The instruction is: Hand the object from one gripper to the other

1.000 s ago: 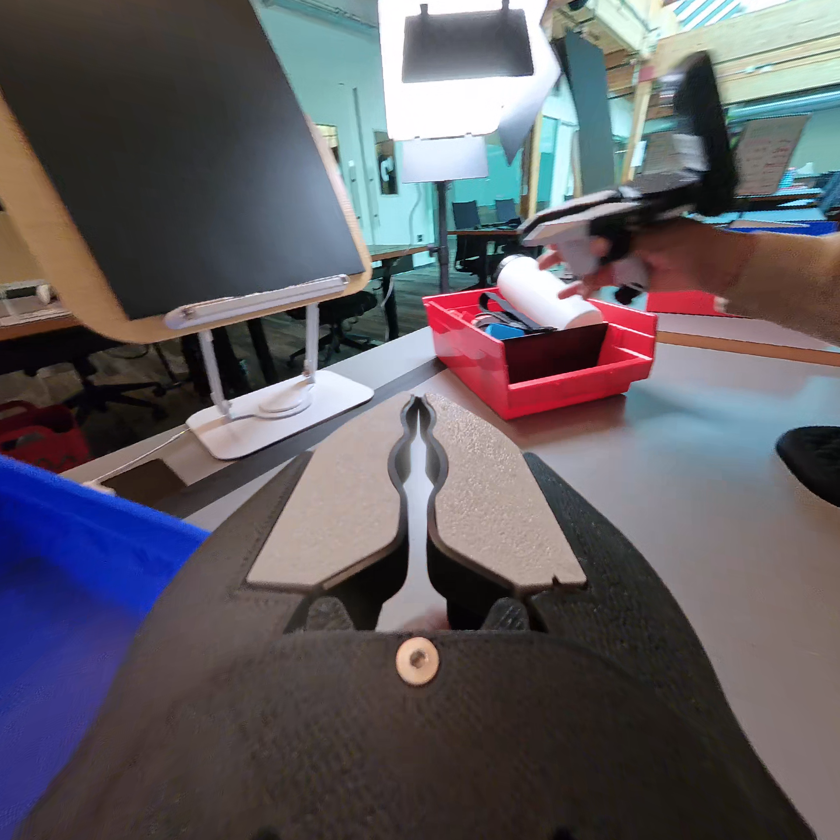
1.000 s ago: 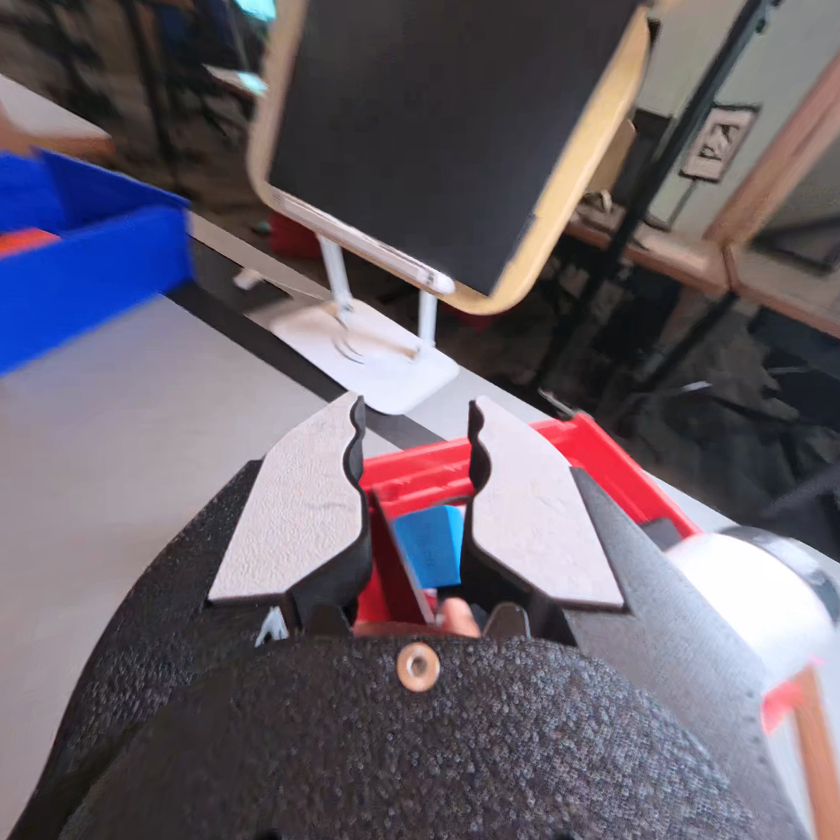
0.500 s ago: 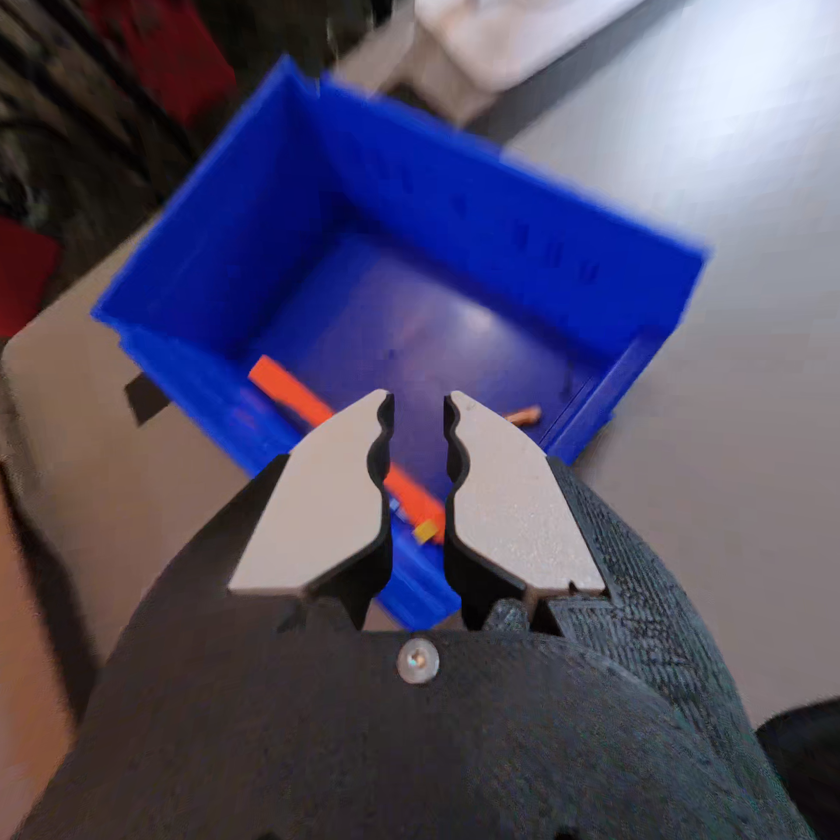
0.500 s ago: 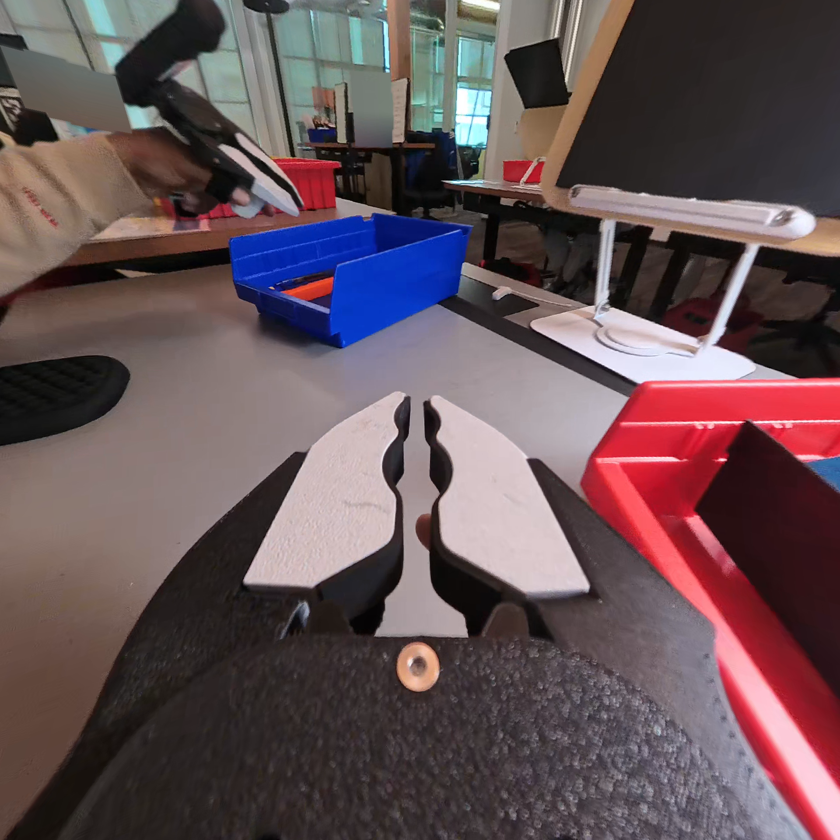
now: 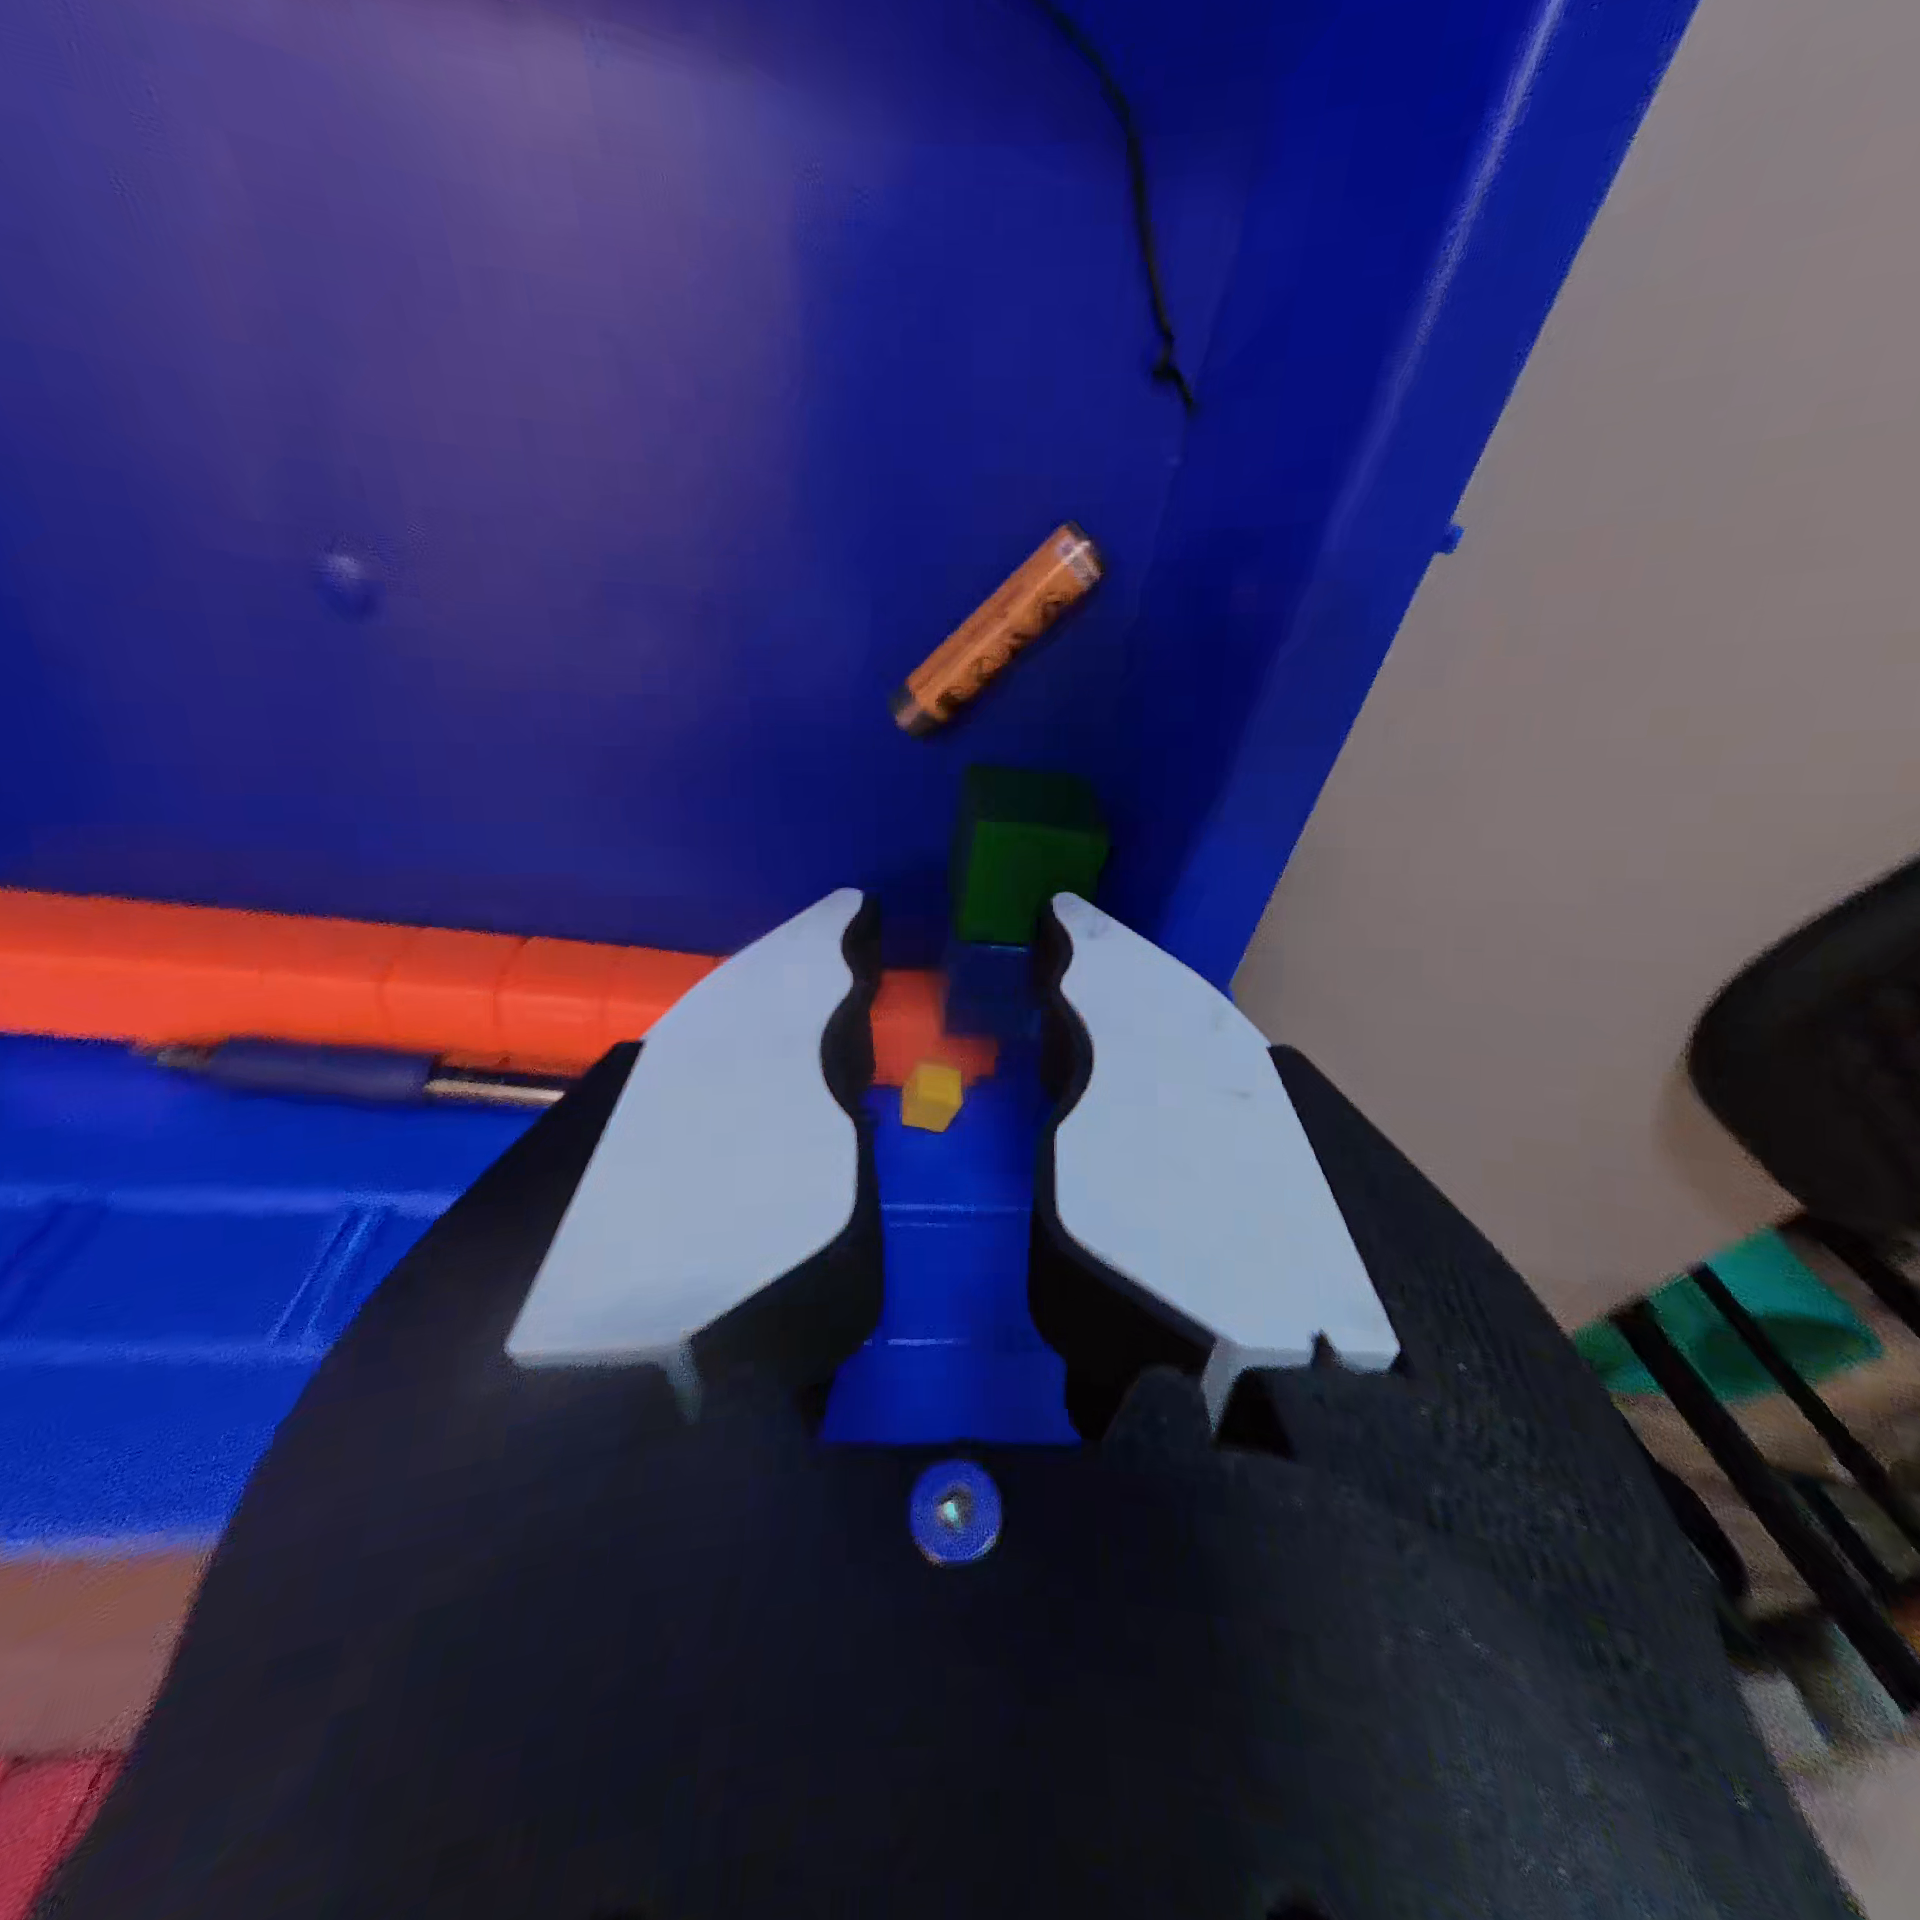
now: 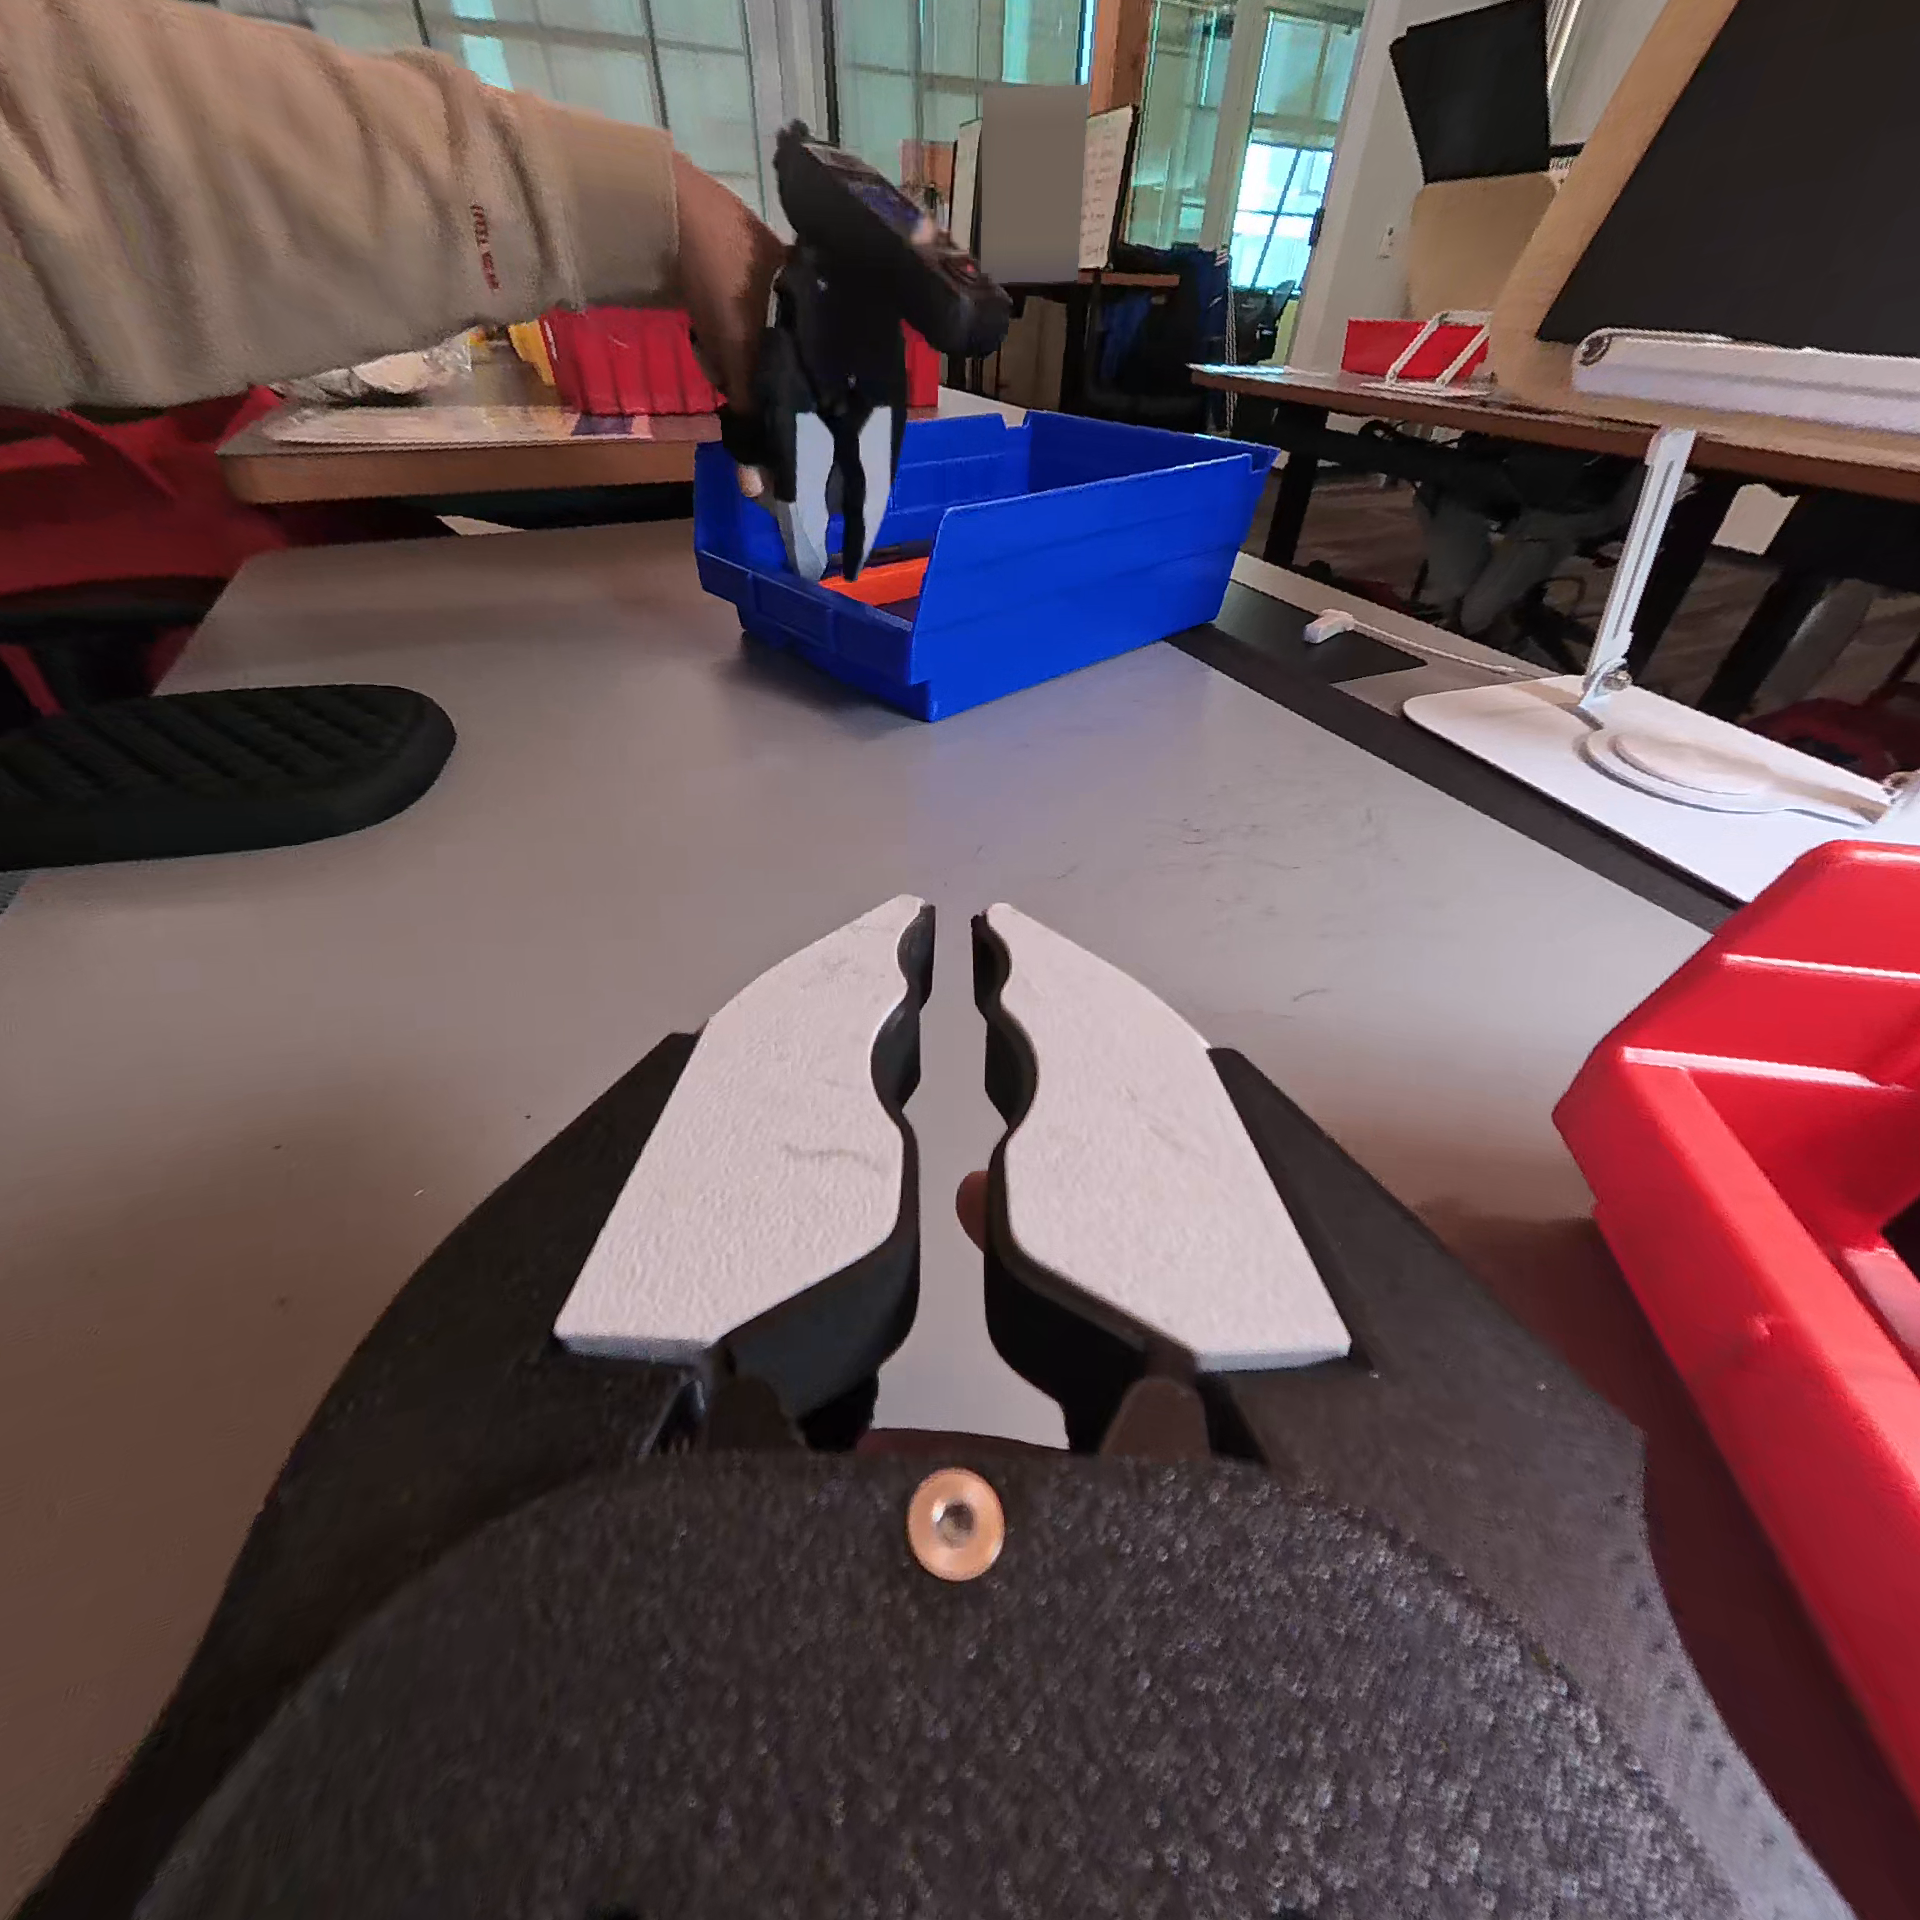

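Grey table (image 6: 727,831), left gripper (image 5: 956,914) inside blue bin (image 5: 520,416)

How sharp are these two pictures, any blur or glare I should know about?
Left wrist view: the left gripper is fairly sharp, but the orange strip and the blue bin around it are smeared, worst at the left edge; no glare. Right wrist view: mostly crisp, the table shows a soft sheen, and the sleeve is blurred, with wide-angle bending at the edges.

Battery (image 5: 995,632) and block (image 5: 1029,852) lie in the bin (image 5: 1351,312), cord (image 5: 1138,197) behind.
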Motion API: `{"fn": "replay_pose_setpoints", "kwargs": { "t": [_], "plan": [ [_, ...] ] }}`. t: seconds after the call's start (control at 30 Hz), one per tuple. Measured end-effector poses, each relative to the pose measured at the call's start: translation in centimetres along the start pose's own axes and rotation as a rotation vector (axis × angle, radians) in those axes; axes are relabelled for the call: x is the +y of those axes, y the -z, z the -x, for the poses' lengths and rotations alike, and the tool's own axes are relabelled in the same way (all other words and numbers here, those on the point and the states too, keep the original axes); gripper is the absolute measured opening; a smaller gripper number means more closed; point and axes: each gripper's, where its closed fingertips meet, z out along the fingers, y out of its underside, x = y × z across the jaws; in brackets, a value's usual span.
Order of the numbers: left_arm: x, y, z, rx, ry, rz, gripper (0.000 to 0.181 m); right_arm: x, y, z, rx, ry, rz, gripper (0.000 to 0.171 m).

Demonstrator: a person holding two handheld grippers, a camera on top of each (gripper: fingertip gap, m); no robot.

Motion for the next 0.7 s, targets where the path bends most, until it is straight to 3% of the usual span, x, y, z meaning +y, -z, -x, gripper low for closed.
{"fn": "replay_pose_setpoints", "kwargs": {
  "t": [0.03, 0.33, 0.5, 0.6, 0.7],
  "plan": [
    [0.0, -0.3, -0.4, 0.048, -0.003, 0.022, 0.029, 0.1, 0.0, 0.0, 0.002, 0.003, 0.004, 0.007],
    [-0.4, -0.8, -0.9, 0.263, 0.023, 0.024, 0.019, 0.5, 0.0, -0.8, 0.019, -0.043, 0.012, 0.006],
    [-2.9, 1.1, 3.6, -0.090, 0.030, -0.199, 0.013, 0.4, 0.0, -1.1, 0.028, -0.057, 0.007, 0.006],
    [-4.4, 2.9, 1.1, -0.070, -0.010, -0.319, 0.023, 0.4, 0.0, -1.0, 0.027, -0.050, 0.008, 0.006],
    [-3.9, 2.4, -3.7, 0.037, -0.106, -0.283, 0.037, 0.5, -0.1, -0.8, 0.022, -0.041, 0.015, 0.006]
  ]
}}
